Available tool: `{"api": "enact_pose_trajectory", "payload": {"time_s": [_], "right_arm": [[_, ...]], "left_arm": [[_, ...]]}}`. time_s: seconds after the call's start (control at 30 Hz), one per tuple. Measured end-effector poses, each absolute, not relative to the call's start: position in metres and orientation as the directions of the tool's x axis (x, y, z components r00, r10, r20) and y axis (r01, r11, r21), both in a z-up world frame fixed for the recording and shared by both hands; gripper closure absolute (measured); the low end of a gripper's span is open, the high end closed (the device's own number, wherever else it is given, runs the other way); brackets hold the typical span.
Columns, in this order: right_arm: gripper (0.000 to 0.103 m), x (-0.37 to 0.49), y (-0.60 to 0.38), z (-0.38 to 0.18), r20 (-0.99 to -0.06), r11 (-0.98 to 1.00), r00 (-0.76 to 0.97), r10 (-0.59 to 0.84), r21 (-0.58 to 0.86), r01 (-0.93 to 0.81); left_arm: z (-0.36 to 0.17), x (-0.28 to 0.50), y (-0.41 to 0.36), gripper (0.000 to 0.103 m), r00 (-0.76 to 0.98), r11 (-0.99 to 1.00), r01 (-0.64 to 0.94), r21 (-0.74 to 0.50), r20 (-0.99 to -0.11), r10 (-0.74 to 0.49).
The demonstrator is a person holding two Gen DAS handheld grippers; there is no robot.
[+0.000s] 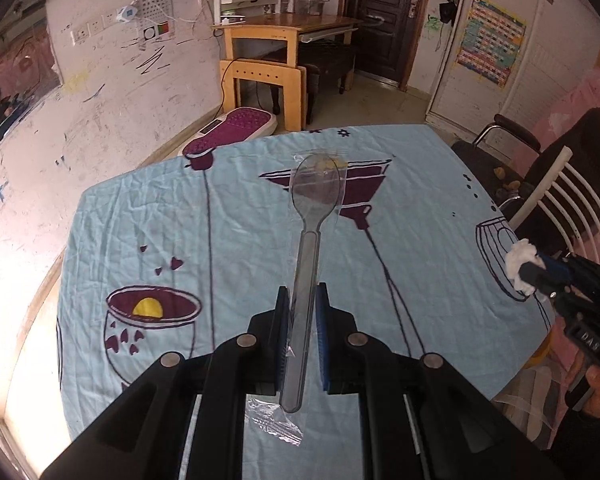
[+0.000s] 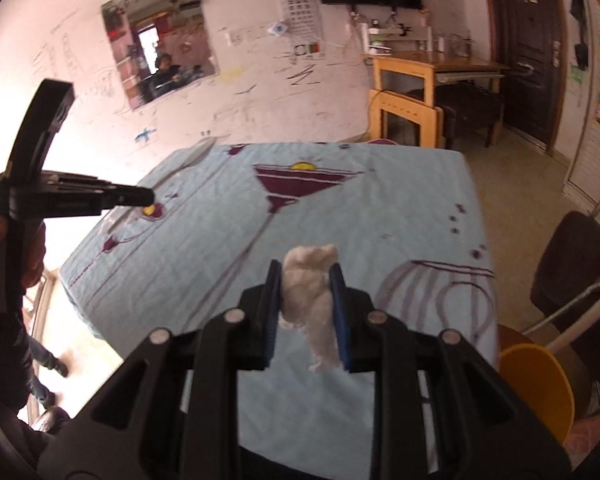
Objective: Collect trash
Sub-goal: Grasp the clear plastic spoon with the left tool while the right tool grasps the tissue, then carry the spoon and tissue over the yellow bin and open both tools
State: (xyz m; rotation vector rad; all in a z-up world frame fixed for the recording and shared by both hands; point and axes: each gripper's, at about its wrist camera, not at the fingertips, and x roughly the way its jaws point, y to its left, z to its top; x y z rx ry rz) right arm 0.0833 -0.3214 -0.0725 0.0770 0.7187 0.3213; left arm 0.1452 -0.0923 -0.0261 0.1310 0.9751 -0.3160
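Over the blue tablecloth [image 1: 228,216], my left gripper [image 1: 302,304] clamps a light, slippery wrapped spoon [image 1: 314,200] mid-handle; at three o'clock, my right gripper [image 2: 305,280] squeezes a soft tissue wad [image 2: 310,280].

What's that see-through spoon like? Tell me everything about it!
The spoon looks like clear, greyish plastic, sealed in a thin transparent wrapper that crinkles loose below its handle end. It has a rounded bowl and a long flat handle. The left gripper is shut on the handle, with the bowl pointing away over the blue tablecloth.

Yellow bin [image 2: 536,392] partly behind the right gripper [image 2: 306,312], bottom unseen.
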Motion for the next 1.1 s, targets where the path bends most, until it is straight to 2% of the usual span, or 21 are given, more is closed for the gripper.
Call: {"api": "enact_pose_trajectory", "payload": {"time_s": [0.27, 0.5, 0.57, 0.63, 0.67, 0.7, 0.87, 1.1], "right_arm": [[0.080, 0.051, -0.426, -0.090, -0.650, 0.984, 0.747, 0.140, 0.173, -0.033], [0.080, 0.035, -0.478, -0.121, -0.683, 0.978, 0.726, 0.078, 0.193, 0.077], [0.077, 0.033, -0.492, -0.130, -0.693, 0.973, 0.718, 0.067, 0.206, 0.108], [0.060, 0.031, -0.506, -0.137, -0.698, 0.964, 0.714, 0.063, 0.226, 0.137], [0.038, 0.029, -0.511, -0.138, -0.696, 0.960, 0.716, 0.062, 0.238, 0.148], [0.022, 0.027, -0.518, -0.140, -0.692, 0.953, 0.719, 0.070, 0.258, 0.156], [0.020, 0.012, -0.547, -0.143, -0.658, 0.928, 0.752, 0.051, 0.310, 0.208], [0.020, -0.012, -0.586, -0.139, -0.619, 0.886, 0.785, 0.003, 0.366, 0.286]], "left_arm": [[-0.023, 0.139, -0.168, 0.094, 0.519, 0.917, 0.398, -0.006, -0.823, -0.231], [-0.024, 0.126, -0.237, 0.094, 0.496, 0.877, 0.481, 0.007, -0.827, -0.265], [-0.023, 0.124, -0.254, 0.094, 0.482, 0.864, 0.504, -0.011, -0.826, -0.291], [-0.023, 0.119, -0.277, 0.094, 0.457, 0.842, 0.538, -0.042, -0.825, -0.333], [-0.024, 0.115, -0.288, 0.094, 0.445, 0.830, 0.555, -0.054, -0.824, -0.350], [-0.024, 0.110, -0.302, 0.094, 0.426, 0.813, 0.579, -0.070, -0.824, -0.374], [-0.038, 0.086, -0.370, 0.094, 0.314, 0.727, 0.673, -0.136, -0.837, -0.448], [-0.065, 0.066, -0.433, 0.092, 0.185, 0.650, 0.738, -0.182, -0.871, -0.455]]}}
